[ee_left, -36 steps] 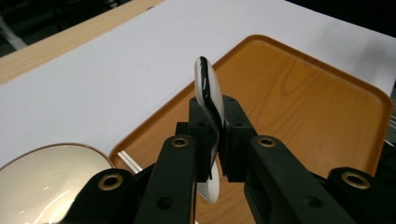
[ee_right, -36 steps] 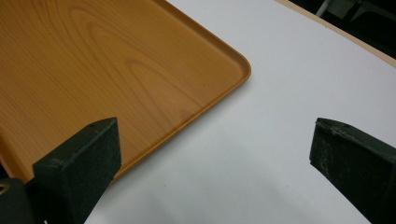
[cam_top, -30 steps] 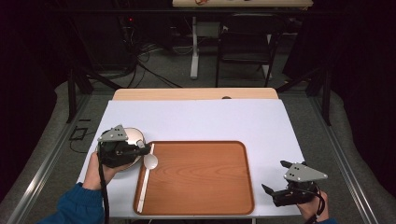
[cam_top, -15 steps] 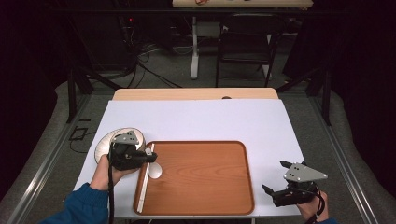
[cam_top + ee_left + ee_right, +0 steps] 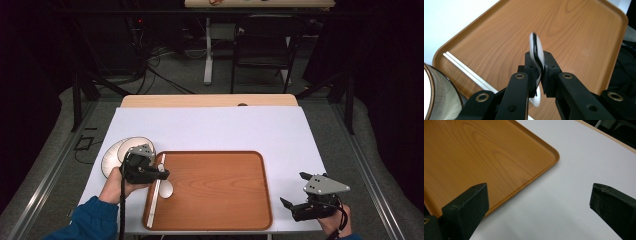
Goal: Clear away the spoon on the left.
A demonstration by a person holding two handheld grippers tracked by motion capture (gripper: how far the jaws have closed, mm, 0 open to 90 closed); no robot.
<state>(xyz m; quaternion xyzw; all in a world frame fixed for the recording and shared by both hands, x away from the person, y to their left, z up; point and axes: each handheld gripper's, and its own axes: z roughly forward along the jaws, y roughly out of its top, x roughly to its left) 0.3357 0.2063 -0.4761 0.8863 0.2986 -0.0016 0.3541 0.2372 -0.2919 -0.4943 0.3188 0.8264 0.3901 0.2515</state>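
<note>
one white ceramic spoon (image 5: pixel 537 53) is pinched between the left gripper (image 5: pixel 161 174) jaws above the brown wooden tray (image 5: pixel 225 200). the right gripper (image 5: pixel 295 190) is held spread wide over the white table (image 5: pixel 225 130)

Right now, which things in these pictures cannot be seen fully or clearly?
- Spoon, left gripper view: its handle is hidden between the closed jaws of the left gripper.
- Bowl, left gripper view: cut off by the left edge.
- Chopsticks, high view: the middle is hidden under the left gripper.
- Tray, right gripper view: cut off by the edges.
</note>
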